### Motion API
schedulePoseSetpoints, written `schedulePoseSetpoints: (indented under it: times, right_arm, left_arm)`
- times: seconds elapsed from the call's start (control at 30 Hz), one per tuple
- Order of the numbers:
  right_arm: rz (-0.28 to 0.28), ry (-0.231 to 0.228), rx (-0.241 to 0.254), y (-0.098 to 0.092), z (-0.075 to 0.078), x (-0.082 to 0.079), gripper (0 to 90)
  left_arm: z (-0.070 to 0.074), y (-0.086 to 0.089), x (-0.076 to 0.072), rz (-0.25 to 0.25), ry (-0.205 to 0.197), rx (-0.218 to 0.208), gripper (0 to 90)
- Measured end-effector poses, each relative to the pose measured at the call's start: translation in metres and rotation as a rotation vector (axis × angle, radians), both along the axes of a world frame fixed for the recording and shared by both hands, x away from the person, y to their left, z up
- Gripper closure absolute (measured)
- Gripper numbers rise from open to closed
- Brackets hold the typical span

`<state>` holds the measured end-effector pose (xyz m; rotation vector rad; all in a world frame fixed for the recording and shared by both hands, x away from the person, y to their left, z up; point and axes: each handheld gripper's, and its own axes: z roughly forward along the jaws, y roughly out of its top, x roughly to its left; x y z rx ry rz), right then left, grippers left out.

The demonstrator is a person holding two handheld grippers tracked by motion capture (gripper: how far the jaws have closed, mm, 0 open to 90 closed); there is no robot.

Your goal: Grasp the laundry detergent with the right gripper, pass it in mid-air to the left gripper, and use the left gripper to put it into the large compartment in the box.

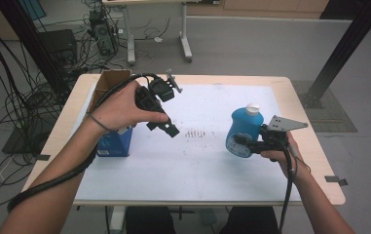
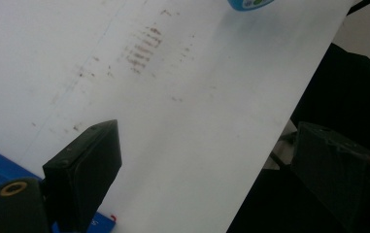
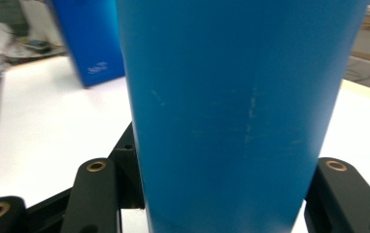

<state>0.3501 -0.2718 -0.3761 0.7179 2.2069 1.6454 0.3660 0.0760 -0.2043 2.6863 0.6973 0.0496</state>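
In the high view we meet first, at the lower edge of the frame, the person's two forearms entering from the bottom. Just above the right forearm, right of centre, the right gripper (image 1: 249, 144) has its jaws closed on the lower body of a blue bottle (image 1: 244, 130); in the right gripper view the same bottle (image 3: 231, 111) stands between the two black jaws, which press on either flank. The bottle appears lifted clear of the white mat (image 1: 173, 161), upright with a slight tilt, its long axis near vertical and its white cap (image 1: 252, 109) pointing toward the upper right of the frame.

Left of centre, the left gripper (image 1: 166, 127) is held above the mat with its jaws spread wide and nothing between them; the left gripper view shows the bare mat (image 2: 197, 97) in the gap.

Farther back, at the left of the frame, a blue box (image 1: 116, 142) stands on the mat, and behind it an open cardboard box (image 1: 109, 83) at the table's upper left corner.

We judge the step in hand to be carrying the bottle, grasped and raised. The next move calls for keeping the cap uppermost and the grip firm while bringing the bottle across toward the boxes, or for the free gripper to meet the cap.
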Motion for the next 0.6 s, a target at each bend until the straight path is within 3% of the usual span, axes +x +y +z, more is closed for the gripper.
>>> schedulePoseSetpoints:
  times: [0.17,0.37,0.5,0.6]
  right_arm:
    - [0.089,-0.002,0.015,0.007,0.011,-0.003,45.0]
    - [0.203,0.008,0.021,0.015,0.028,-0.004,45.0]
    - [0.271,0.027,0.027,0.02,0.037,-0.003,45.0]
    - [0.3,0.023,0.035,0.024,0.041,-0.003,45.0]
  left_arm:
    - [0.01,-0.005,-0.002,-0.067,-0.011,-0.016,11.2]
    - [0.017,-0.015,-0.005,-0.138,-0.014,0.011,11.2]
    - [0.022,-0.02,-0.009,-0.185,-0.016,0.002,11.2]
    - [0.026,-0.023,-0.011,-0.213,-0.016,-0.004,11.2]
